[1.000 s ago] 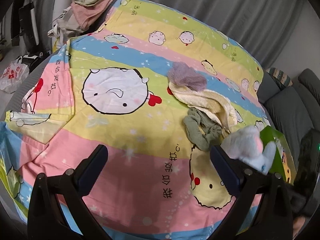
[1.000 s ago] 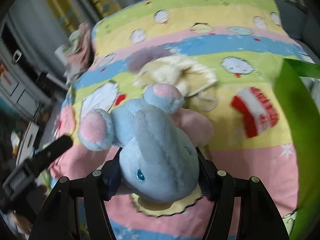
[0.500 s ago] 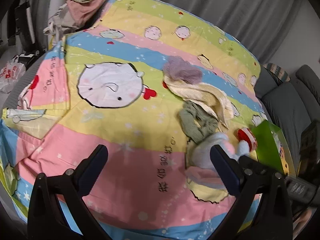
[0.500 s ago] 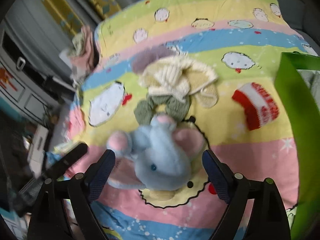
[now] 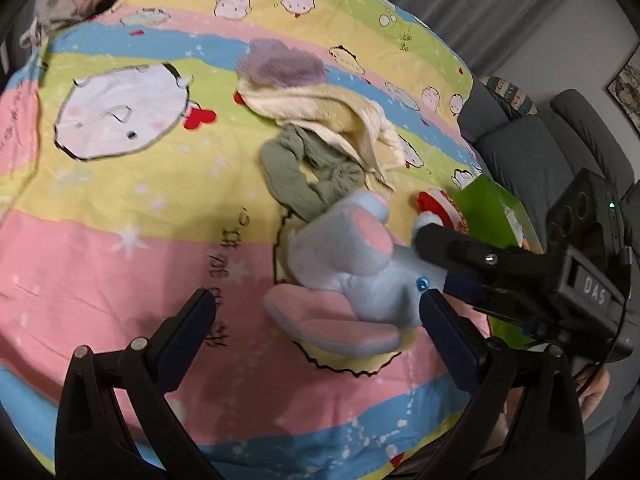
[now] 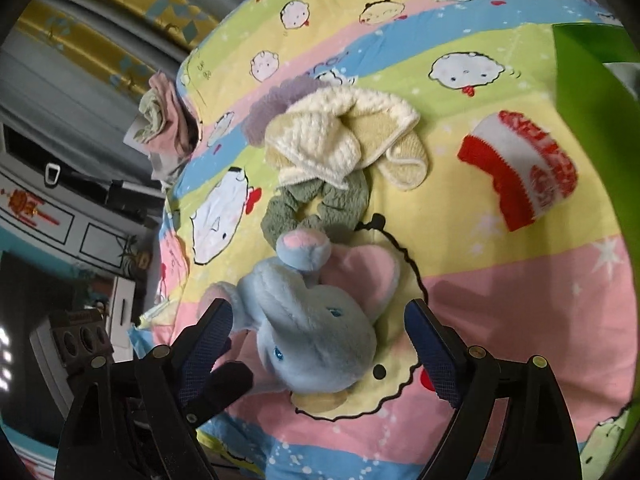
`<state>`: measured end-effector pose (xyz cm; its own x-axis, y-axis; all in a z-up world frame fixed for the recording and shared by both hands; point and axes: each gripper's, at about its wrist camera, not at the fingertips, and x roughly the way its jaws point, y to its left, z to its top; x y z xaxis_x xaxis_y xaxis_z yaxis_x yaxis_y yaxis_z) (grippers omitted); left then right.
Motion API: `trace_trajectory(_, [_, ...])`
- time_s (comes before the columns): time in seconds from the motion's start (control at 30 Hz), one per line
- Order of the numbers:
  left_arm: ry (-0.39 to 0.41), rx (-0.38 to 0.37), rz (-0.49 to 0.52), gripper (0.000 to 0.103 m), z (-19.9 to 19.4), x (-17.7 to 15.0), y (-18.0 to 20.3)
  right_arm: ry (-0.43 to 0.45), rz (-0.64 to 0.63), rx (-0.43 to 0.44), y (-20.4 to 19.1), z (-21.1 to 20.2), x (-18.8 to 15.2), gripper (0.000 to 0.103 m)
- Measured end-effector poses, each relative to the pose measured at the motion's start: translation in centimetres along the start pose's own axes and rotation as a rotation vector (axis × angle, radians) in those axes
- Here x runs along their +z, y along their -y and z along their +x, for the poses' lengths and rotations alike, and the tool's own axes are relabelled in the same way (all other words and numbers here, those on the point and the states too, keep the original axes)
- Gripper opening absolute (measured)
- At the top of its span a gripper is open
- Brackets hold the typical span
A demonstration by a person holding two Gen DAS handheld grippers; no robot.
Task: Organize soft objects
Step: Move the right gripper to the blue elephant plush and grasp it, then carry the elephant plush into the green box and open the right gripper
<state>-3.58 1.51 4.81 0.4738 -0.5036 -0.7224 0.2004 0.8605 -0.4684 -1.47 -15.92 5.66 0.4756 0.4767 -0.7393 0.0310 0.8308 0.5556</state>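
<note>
Here the blue plush elephant (image 6: 312,320) lies on the striped cartoon bedspread (image 6: 500,300), low in the middle of the right wrist view, its pink-lined ears spread flat and its trunk tip pointing up the frame. The right gripper (image 6: 320,344) stands wide around its head, both blue pads clear of the plush, so nothing is held. In the left wrist view the same toy sits right of centre, and the left gripper (image 5: 316,332) is also spread wide, with only one ear lying between its fingers and neither pad pressing on it.

Just above the elephant a green scrunchie (image 6: 316,208) touches its trunk, and a cream knitted piece (image 6: 340,144) overlaps the scrunchie's upper edge, with a fuzzy purple item (image 6: 272,104) tucked behind that. A red and white knitted hat (image 6: 520,168) lies well apart toward the right of the frame. A green box (image 6: 592,92) rises along the right edge, closing that side.

The pink band to the right of the toy and the broad left half of the bedspread in the left wrist view are bare cloth. The bed's near edge runs along the bottom of both frames.

Chinese characters are printed on the pink band in the left wrist view, too skewed to read. The letters "DAS" show on the right gripper's body there.

A heap of pink and pale green clothes (image 6: 164,120) sits at the bed's far corner, upper left, and a dark grey sofa (image 5: 540,152) stands at the right of the left wrist view.
</note>
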Motion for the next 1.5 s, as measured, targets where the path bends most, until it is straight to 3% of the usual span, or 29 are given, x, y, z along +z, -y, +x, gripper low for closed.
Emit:
trace_trajectory(0.03, [-0.006,-0.009,-0.007,0.097,0.2,0.0,0.0,-0.001,-0.003,-0.001,-0.1,0.4,0.0,0.089])
trace_trajectory(0.1, [-0.016,-0.030,-0.016,0.080,0.6,-0.1,0.1,-0.017,-0.002,-0.011,-0.1,1.2,-0.1,0.079])
trace_trajectory(0.13, [-0.016,-0.039,-0.014,0.076,0.9,-0.1,0.2,-0.028,-0.006,-0.014,-0.1,1.6,-0.1,0.070])
trace_trajectory(0.23, [-0.010,-0.058,0.006,0.069,1.4,-0.2,0.6,-0.023,-0.022,-0.007,-0.3,2.2,-0.1,0.066])
trace_trajectory(0.3, [-0.003,-0.072,0.000,0.054,1.5,-0.2,0.7,-0.017,-0.016,0.008,-0.2,1.9,0.0,0.064])
trace_trajectory(0.47, [0.055,-0.058,0.111,0.045,0.4,-0.4,2.9,0.044,-0.020,0.037,-0.3,-0.2,0.0,0.056])
trace_trajectory(0.53, [0.090,-0.072,0.148,0.045,-0.2,-0.5,3.9,0.075,-0.032,0.070,-0.7,-1.8,0.1,0.052])
trace_trajectory(0.6, [0.093,-0.137,0.161,0.044,-0.8,-0.3,5.0,0.135,-0.061,0.042,-1.0,-3.7,0.0,0.052])
trace_trajectory(0.7, [0.132,-0.129,0.236,0.045,-1.7,-0.2,7.4,0.206,-0.065,0.038,-0.7,-6.2,0.1,0.051])
trace_trajectory(0.9, [0.179,-0.157,0.352,0.045,-2.8,0.0,12.3,0.350,-0.035,0.053,1.3,-12.1,-0.1,0.051])
trace_trajectory(1.17, [0.208,-0.247,0.511,0.045,-2.5,-0.3,20.4,0.560,0.052,-0.005,5.8,-20.1,-1.0,0.051])
trace_trajectory(1.5, [0.162,-0.341,0.644,0.045,1.2,-1.5,28.5,0.654,0.200,-0.062,12.3,-24.5,-1.9,0.051])
